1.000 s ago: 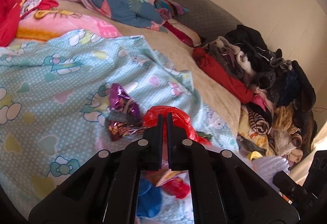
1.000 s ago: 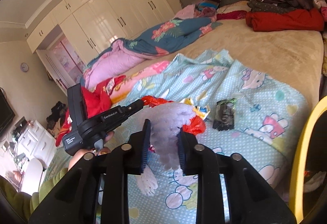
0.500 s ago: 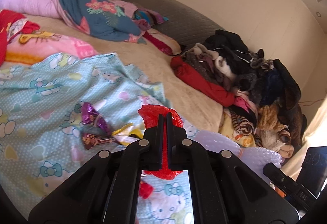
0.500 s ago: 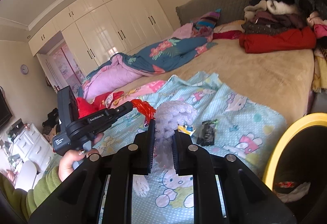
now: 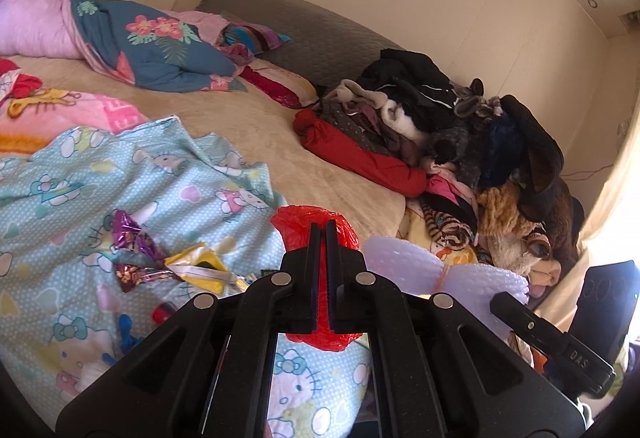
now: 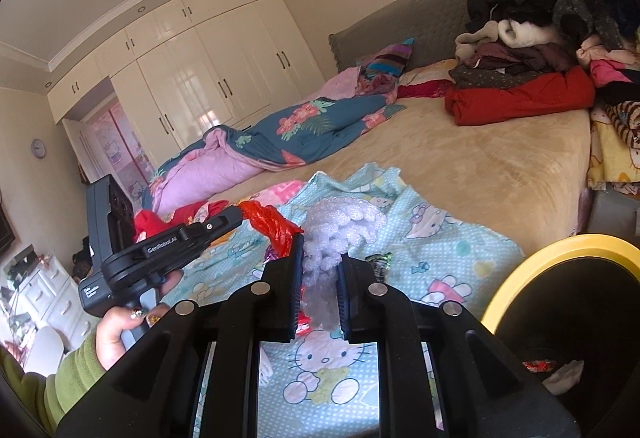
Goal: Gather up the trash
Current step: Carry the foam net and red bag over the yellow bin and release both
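Note:
My left gripper (image 5: 323,228) is shut on a crumpled red plastic bag (image 5: 298,220) and holds it above the bed. It also shows in the right wrist view (image 6: 269,222). My right gripper (image 6: 320,248) is shut on a white foam net wrapper (image 6: 340,224), also lifted; the wrapper shows in the left wrist view (image 5: 404,264). Purple foil wrappers (image 5: 132,238) and a yellow wrapper (image 5: 200,266) lie on the light blue Hello Kitty sheet (image 5: 80,178). A dark wrapper (image 6: 378,262) lies on the sheet past the right gripper.
A black bin with a yellow rim (image 6: 560,250) stands at the lower right of the right wrist view, with scraps inside. A pile of clothes (image 5: 440,126) covers the bed's far side. A folded quilt (image 5: 140,46) lies toward the wardrobe (image 6: 200,78).
Both grippers have lifted and swung right with their loads, away from the sheet. The yellow-rimmed bin has come further into the right wrist view.

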{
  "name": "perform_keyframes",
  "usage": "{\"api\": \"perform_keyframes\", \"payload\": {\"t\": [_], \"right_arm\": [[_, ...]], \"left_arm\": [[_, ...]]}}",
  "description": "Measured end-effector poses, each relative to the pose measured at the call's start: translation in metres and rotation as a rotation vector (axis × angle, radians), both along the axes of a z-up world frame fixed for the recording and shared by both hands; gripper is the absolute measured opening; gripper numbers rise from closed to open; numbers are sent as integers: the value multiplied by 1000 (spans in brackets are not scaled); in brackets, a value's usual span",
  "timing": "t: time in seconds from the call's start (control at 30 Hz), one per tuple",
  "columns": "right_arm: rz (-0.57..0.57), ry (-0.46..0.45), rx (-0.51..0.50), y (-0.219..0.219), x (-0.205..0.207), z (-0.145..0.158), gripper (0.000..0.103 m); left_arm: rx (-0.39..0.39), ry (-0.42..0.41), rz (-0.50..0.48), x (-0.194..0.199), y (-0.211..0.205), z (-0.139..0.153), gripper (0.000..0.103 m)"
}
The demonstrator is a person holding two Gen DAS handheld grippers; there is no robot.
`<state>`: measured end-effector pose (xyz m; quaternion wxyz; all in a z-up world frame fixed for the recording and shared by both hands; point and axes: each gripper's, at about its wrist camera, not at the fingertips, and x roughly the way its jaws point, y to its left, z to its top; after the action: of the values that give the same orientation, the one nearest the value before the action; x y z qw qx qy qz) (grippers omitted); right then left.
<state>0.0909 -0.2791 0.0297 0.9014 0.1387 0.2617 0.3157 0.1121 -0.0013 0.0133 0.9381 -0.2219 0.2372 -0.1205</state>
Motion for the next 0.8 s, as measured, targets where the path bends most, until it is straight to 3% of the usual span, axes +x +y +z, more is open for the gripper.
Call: {"api": "perform_keyframes", "payload": {"t": [0.8], "right_arm": [[-182, 35, -23, -80, -9, 8, 15]], "left_arm": [[45, -21, -121, -16, -65, 14, 0]]}}
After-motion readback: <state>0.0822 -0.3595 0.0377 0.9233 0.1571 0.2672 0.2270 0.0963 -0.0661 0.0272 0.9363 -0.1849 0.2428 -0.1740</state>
